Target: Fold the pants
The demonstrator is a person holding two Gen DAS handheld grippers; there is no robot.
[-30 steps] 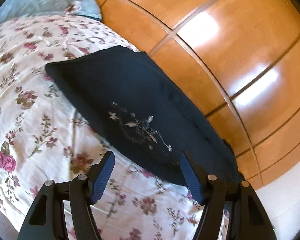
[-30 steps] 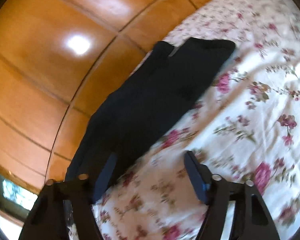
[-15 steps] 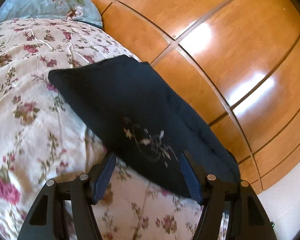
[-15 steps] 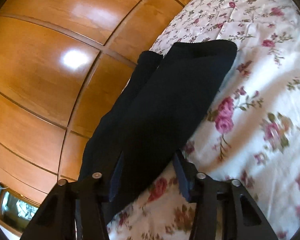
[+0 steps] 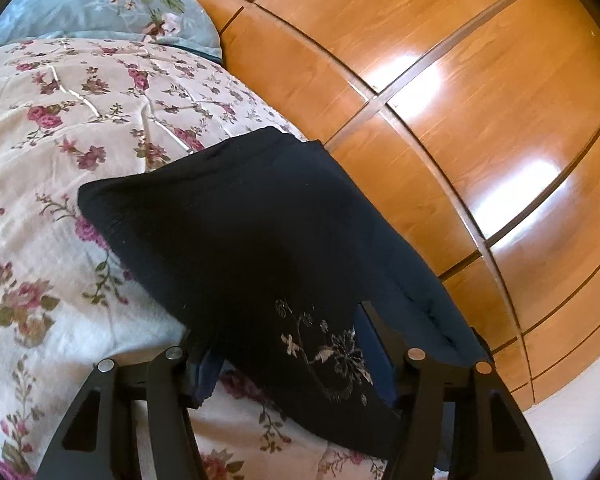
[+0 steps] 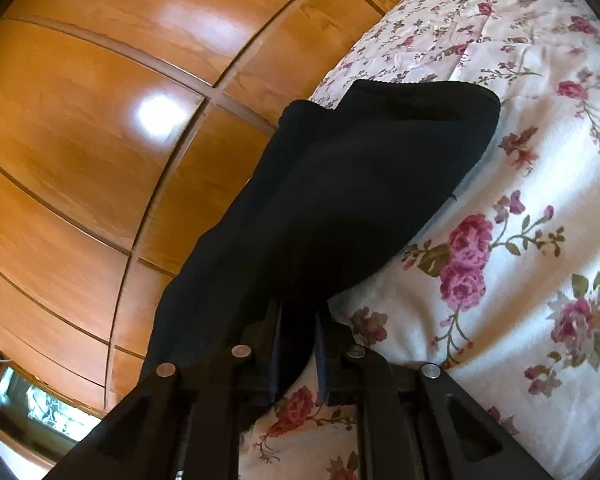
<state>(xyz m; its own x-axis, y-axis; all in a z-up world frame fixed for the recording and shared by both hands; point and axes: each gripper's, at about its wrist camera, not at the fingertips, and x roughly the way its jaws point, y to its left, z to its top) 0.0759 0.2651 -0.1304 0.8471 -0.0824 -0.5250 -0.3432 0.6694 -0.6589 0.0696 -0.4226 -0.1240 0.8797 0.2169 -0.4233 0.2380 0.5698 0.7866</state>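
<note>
Dark navy pants (image 5: pixel 236 236) lie folded lengthwise along the bed's edge on a floral bedspread (image 5: pixel 60 128). One end bears pale floral embroidery (image 5: pixel 332 352). My left gripper (image 5: pixel 288 364) is open, its jaws wide on either side of the embroidered end, the fabric lying over them. In the right wrist view the pants (image 6: pixel 360 176) stretch away from me. My right gripper (image 6: pixel 296 340) is shut on the near end of the pants, its jaws pinching the fabric.
A glossy wooden wardrobe wall (image 5: pixel 440 100) runs right beside the bed's edge, and also shows in the right wrist view (image 6: pixel 120 100). A blue floral pillow (image 5: pixel 100 0) lies at the head of the bed. The bedspread (image 6: pixel 520 200) extends to the right.
Both grippers have moved in onto the pants' ends. The right gripper has closed from open onto the fabric. The left gripper has slid around the embroidered end and stays open.
</note>
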